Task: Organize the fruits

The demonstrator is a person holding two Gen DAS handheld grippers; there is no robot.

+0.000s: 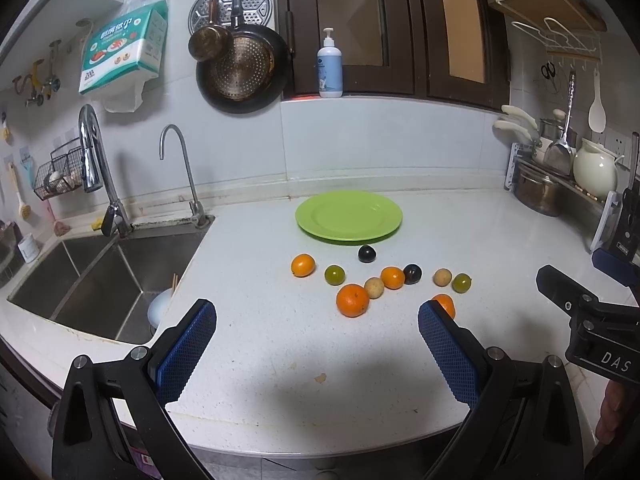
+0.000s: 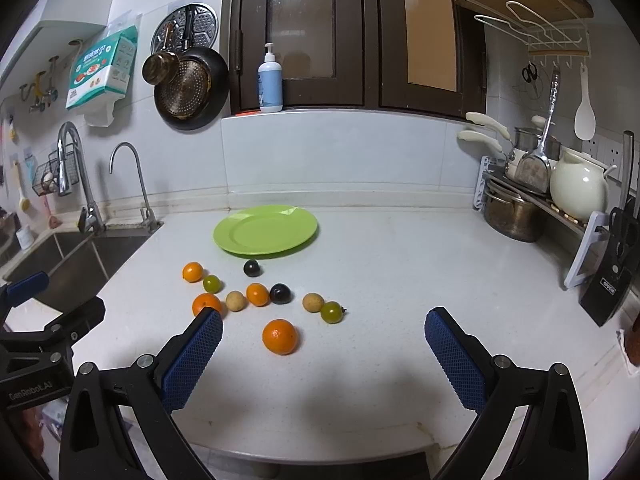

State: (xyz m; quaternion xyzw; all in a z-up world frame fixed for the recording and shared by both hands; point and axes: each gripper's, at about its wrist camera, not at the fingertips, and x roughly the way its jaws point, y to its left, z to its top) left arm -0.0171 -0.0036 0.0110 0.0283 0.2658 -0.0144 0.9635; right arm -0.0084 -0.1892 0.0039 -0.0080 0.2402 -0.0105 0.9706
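A green plate lies empty at the back of the white counter. In front of it lie several small fruits: oranges, green ones, dark ones and tan ones. My left gripper is open and empty, above the counter short of the fruits. My right gripper is open and empty, with one orange between its fingers' line. The right gripper also shows at the left wrist view's right edge.
A steel sink with two taps sits left of the counter. A dish rack with a pot, white jug and knife block stands at the right. Pans and a soap bottle are at the back wall.
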